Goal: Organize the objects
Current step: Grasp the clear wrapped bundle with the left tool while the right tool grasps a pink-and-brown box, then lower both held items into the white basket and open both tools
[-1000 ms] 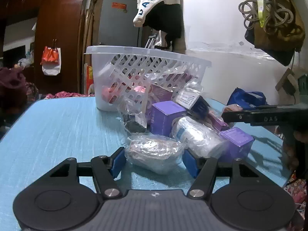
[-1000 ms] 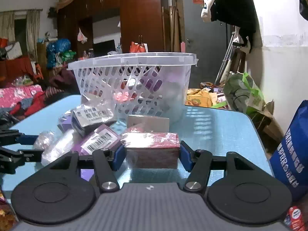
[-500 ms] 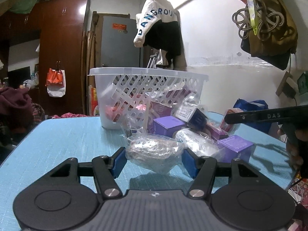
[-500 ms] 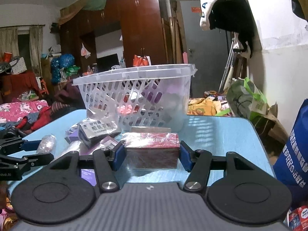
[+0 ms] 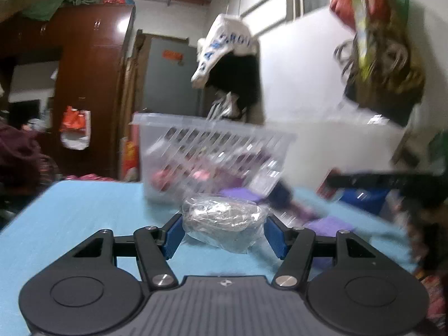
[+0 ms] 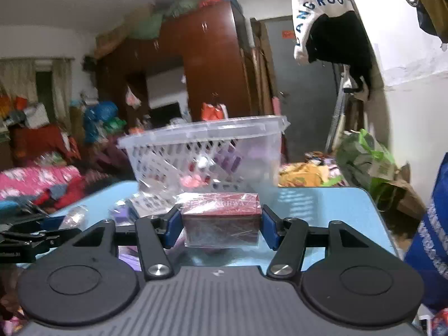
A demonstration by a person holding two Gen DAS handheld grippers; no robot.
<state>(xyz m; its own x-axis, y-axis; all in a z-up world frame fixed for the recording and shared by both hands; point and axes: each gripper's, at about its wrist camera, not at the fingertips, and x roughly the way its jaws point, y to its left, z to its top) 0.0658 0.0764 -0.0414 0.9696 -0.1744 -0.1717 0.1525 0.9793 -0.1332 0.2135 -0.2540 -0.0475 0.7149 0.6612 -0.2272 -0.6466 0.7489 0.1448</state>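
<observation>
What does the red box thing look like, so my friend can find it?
Find the blue table with the clear plastic basket. In front of the basket, the right gripper holds a dark red box wrapped in shiny film. Nearby items are purple boxes or clear bags.

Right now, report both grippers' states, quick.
Left gripper: shut on the crinkled clear plastic packet.
Right gripper: shut on the dark red cellophane-wrapped box.

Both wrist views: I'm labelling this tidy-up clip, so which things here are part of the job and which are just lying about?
Part of the job:
- clear wrapped packet, between the left gripper jaws
- red box, between the right gripper jaws
- white basket
- purple boxes on the table

Lying about:
- hanging jacket
- wardrobe
- green bag
</observation>
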